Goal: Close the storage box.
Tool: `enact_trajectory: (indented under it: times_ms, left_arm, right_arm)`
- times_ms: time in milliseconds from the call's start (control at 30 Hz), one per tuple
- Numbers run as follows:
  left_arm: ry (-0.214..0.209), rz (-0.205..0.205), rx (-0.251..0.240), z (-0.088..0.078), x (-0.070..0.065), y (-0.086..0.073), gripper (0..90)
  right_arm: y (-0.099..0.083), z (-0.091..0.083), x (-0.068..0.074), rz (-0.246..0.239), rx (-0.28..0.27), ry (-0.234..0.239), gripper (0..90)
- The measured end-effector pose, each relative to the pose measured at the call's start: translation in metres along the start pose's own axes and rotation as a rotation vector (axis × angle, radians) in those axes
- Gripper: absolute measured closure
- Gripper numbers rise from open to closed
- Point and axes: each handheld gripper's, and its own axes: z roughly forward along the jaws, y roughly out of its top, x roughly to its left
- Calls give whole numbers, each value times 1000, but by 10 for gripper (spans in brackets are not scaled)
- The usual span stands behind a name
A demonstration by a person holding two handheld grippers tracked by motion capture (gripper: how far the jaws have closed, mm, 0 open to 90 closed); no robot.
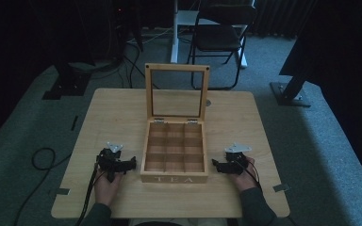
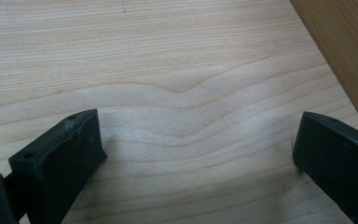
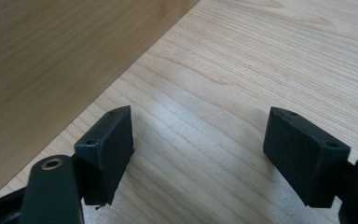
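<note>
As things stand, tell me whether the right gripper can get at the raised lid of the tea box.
Probably yes. The right gripper is open and holds nothing, beside the tea box, and nothing stands between it and the upright lid.

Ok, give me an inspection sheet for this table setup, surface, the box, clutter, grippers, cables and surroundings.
Surface: light wooden table, bare grain between both grippers' jaws.
Job's things: wooden tea box at centre, glass lid upright, compartments look empty.
Clutter: nothing seen.
Grippers: left gripper left of the box, open; right gripper right of it, open; both empty.
Cables: one trails from each gripper; black cable loops on the floor.
Surroundings: dark room, folding chair behind, grey carpet.
</note>
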Motion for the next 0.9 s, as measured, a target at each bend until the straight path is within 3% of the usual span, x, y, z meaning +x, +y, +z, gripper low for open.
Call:
enact_trajectory:
  times_ms: [367, 667, 733, 833, 900]
  left_arm:
    - [-1, 1, 0, 0, 0, 0, 16]
    - [-21, 27, 2, 0, 1, 0, 16]
    - [-24, 31, 1, 0, 1, 0, 16]
    - [-24, 31, 1, 0, 1, 0, 16]
    - [-24, 31, 2, 0, 1, 0, 16]
  right_arm:
    - [2, 0, 1, 2, 14, -4, 245]
    - [5, 2, 0, 0, 26, -1, 242]
    - [8, 1, 2, 5, 49, -3, 272]
    - [14, 1, 2, 0, 74, -2, 395]
    - [15, 1, 3, 7, 85, -10, 415]
